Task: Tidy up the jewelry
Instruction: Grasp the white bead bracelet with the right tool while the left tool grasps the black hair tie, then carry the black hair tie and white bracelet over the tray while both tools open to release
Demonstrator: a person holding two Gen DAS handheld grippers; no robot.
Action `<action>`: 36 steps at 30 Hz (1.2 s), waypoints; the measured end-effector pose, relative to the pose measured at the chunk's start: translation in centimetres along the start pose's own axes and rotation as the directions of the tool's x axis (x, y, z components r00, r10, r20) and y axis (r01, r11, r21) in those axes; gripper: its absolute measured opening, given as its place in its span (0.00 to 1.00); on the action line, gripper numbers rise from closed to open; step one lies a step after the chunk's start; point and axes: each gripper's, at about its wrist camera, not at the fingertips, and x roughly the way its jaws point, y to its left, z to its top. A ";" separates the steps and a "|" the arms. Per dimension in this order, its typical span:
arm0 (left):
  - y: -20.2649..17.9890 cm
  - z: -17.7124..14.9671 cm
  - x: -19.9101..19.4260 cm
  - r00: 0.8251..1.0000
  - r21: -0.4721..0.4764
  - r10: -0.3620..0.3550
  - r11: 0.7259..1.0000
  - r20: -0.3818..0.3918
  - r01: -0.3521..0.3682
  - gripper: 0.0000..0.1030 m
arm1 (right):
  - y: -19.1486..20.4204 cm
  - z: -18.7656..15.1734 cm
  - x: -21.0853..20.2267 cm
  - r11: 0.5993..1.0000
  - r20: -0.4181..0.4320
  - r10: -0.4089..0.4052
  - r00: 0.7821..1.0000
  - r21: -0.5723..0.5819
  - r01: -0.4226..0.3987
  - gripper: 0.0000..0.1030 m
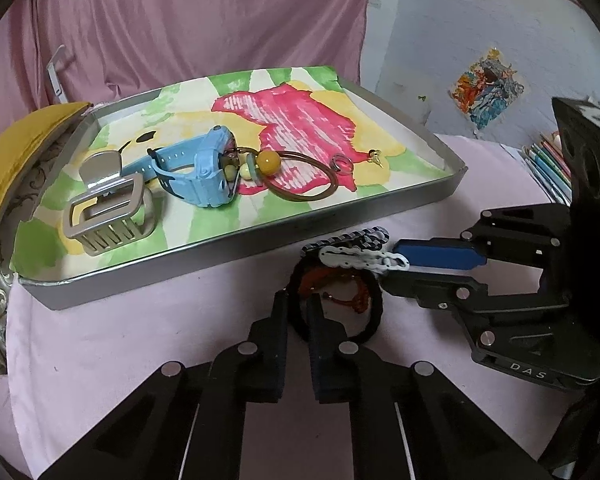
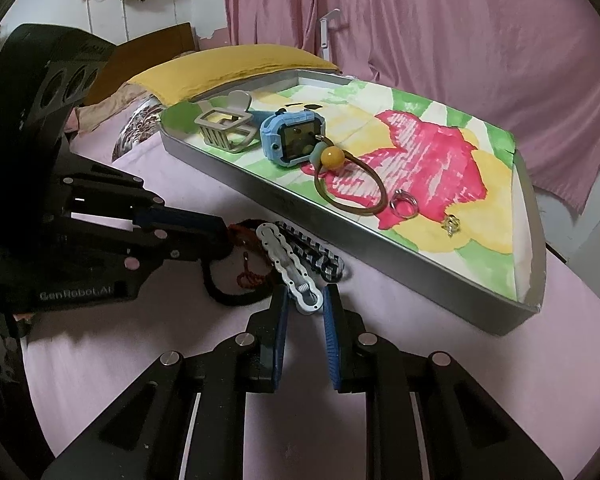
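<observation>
The left gripper is closed on the black fabric hair tie, which lies at its fingertips on the pink cloth. The right gripper is closed on the near end of the white wavy metal hair clip; the clip's long axis runs away from its jaws toward the left gripper. The silver metal tray lies beyond both. Only the right wrist view shows the clip's spring; only the left wrist view shows the tie pinched.

Probably bedroom: pillow, curtain.
</observation>
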 end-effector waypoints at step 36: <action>0.0 -2.5 -7.4 0.955 -0.060 -0.045 0.996 0.294 0.065 0.05 | 0.0 -2.8 -6.3 0.989 0.215 -0.105 0.971 0.124 0.079 0.15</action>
